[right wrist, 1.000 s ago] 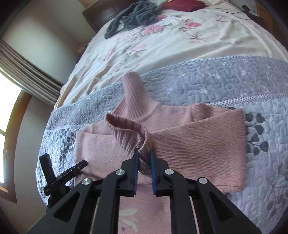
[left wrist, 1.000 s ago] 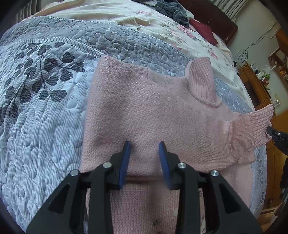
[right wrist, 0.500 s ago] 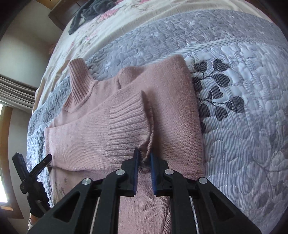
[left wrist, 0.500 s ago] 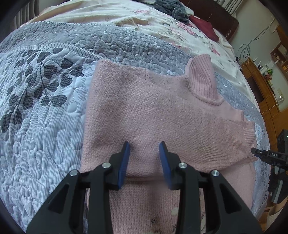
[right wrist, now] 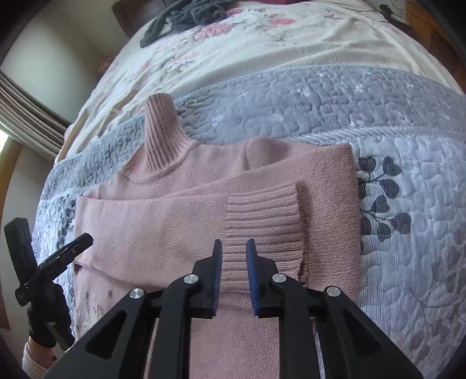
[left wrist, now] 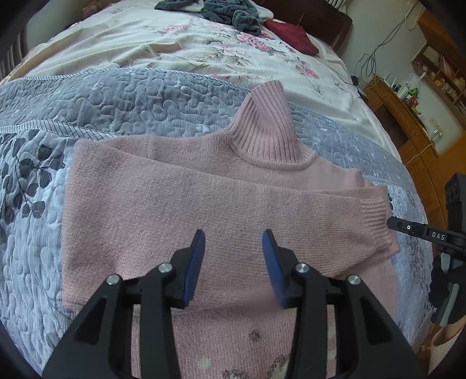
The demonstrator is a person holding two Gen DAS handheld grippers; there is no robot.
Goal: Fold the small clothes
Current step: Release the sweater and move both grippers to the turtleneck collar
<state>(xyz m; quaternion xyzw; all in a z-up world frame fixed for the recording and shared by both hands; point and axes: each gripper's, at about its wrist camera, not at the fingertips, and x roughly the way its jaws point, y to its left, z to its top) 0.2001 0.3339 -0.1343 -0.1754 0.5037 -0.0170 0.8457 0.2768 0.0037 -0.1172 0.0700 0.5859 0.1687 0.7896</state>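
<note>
A: Where is the pink knitted turtleneck sweater (left wrist: pixel 204 210) found?

B: It is laid flat on the grey-blue quilted bedspread (left wrist: pixel 96 102), directly ahead of and beneath both tools. Its ribbed collar (left wrist: pixel 268 134) is pointed away from them, towards the far side of the bed.

A: How are the sleeves arranged?

B: One sleeve is folded across the body, and its ribbed cuff (right wrist: pixel 262 221) is seen lying flat just in front of the right hand-held gripper (right wrist: pixel 234 247). In the left view the other ribbed cuff (left wrist: pixel 375 218) is seen far to the right of the left hand-held gripper (left wrist: pixel 233 236), at the sweater's edge.

A: What is held by the right hand-held gripper?

B: Nothing is pinched; its blue pads (right wrist: pixel 252 262) are parted by a narrow gap, with the cuff seen between and below them. Whether the knit is touched cannot be told.

A: And the left one?

B: Its pads are spread wide over the sweater's body, and nothing is gripped.

A: What is seen further out?

B: A cream floral bedsheet (right wrist: pixel 262 43) is spread beyond the bedspread, with a heap of dark grey clothing (left wrist: pixel 230 11) and a dark red garment (left wrist: pixel 291 35) at the far end. A wooden cabinet (left wrist: pixel 407 125) is seen to the right of the left tool.
</note>
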